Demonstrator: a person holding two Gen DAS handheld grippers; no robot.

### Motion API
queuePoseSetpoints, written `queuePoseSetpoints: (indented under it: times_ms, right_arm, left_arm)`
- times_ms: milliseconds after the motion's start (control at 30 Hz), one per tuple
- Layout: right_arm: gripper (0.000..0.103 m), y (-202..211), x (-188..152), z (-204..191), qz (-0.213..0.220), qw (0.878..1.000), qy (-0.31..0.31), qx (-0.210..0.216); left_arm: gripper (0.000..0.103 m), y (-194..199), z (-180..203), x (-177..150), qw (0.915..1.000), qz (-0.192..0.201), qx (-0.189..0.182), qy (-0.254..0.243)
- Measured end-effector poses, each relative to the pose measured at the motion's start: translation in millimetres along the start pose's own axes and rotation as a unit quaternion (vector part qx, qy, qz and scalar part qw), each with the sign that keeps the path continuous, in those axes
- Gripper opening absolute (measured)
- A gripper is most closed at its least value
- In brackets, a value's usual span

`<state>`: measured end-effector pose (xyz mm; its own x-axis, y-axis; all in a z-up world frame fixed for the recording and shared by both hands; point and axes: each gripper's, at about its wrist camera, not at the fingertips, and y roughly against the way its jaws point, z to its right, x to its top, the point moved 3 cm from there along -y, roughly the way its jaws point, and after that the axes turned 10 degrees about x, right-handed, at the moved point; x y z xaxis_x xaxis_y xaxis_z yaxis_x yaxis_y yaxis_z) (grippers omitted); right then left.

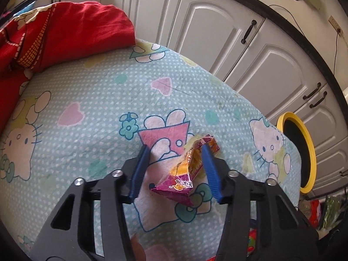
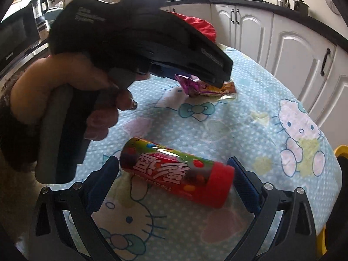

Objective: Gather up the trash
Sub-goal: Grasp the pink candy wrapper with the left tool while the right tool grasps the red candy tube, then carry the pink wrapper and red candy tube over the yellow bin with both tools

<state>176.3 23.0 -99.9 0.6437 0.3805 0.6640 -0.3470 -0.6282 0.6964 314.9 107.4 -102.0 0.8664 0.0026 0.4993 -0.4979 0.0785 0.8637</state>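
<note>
Left claw [image 1: 176,152] is down low over the bench [image 1: 97,91], blue fingers spread wide apart, and the crumpled purple-and-yellow snack wrapper [image 1: 187,169] sits right between them on the Hello Kitty cloth. It lies much closer to the right-hand finger, its torn top end curling up against that finger's tip, though from this angle I can't say for sure whether it actually touches; there's a clear gap to the other finger. Over to the right wrist view: the right claw [image 2: 176,171] is also wide open, and the candy tube [image 2: 176,170] with its red cap lies on its side across the gap, cap end just beside the right-hand finger, the far end near the left-hand one, neither finger pressing on it as far as I can see. Further up that same picture the person's left hand [image 2: 71,95] grips the handle of the other tool, whose black body reaches down over the wrapper [image 2: 204,87], so the wrapper lies well beyond the tube on the same cloth. At the back of the bench a red cloth [image 1: 65,30] is heaped up, and off the right edge a yellow-rimmed bin [image 1: 302,150] stands below, in front of the white cupboard doors [image 1: 217,32].
</note>
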Motion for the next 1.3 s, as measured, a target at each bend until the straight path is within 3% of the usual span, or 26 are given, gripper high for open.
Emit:
queuePoseSetpoints:
  times_ms: [133,300,367,900,1300]
  right_arm:
    - [0.091,5,-4,9,0.011,1.0,-0.014,0.018]
    - [0.091,11,-6,15,0.016,1.0,-0.011,0.016]
    - [0.091,15,-9,17,0.016,1.0,-0.012,0.017]
    - [0.09,73,-24,84,0.046,0.997,-0.055,-0.026]
    - [0.09,148,-41,152,0.083,0.989,-0.092,-0.083]
  left_arm:
    - [0.021,0,-7,0,0.9999,-0.004,-0.007,0.009]
    - [0.018,3,-14,-8,0.9997,-0.005,-0.016,0.018]
    - [0.012,6,-14,-13,0.9997,-0.002,-0.013,0.019]
    - [0.009,27,-5,-38,0.9989,0.016,-0.015,0.04]
    - [0.008,54,54,-27,0.9972,0.062,-0.033,0.026]
